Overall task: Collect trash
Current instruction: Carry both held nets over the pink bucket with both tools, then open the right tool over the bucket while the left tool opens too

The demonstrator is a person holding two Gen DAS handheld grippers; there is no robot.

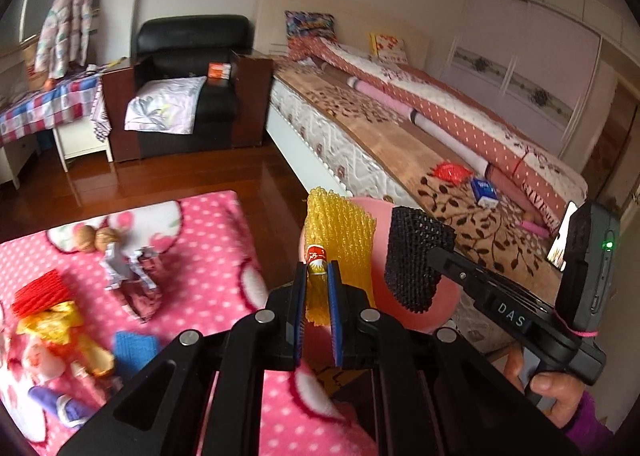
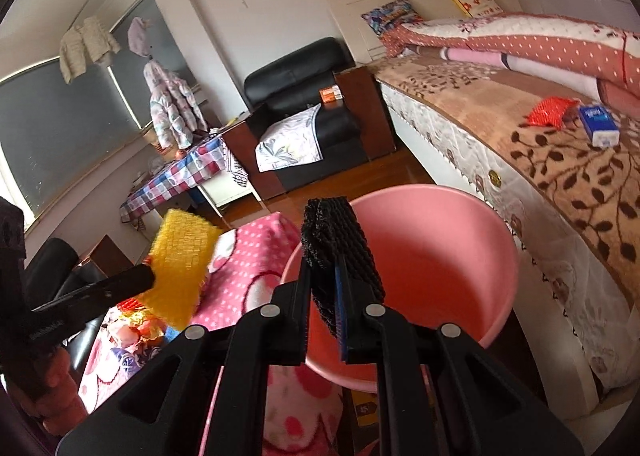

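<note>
Trash first: from my left wrist view, the yellow foam net is pinched in my left gripper, jaws squeezed onto its lower end together with a small red-and-gold wrapper bit, so the net stands up with its long axis pointing away from me. The pink bucket sits right behind and below it, mostly hidden by the net. My right gripper comes in from the right side, clamped on the black foam net, which hangs in front of the bucket too. More litter waits on the pink blanket to the left: a red foam net, a silvery wrapper, walnuts.

Right wrist view tells it better. My right gripper is closed on the black foam net, net upright, and it's already over the near rim of the bucket, whose open mouth looks empty. The yellow foam net is off to the left over the blanket, short of the rim. So I reckon the right hand is the nearer one and can just let go, while the left needs to swing right first. Both hands are tilted forward and down.
</note>
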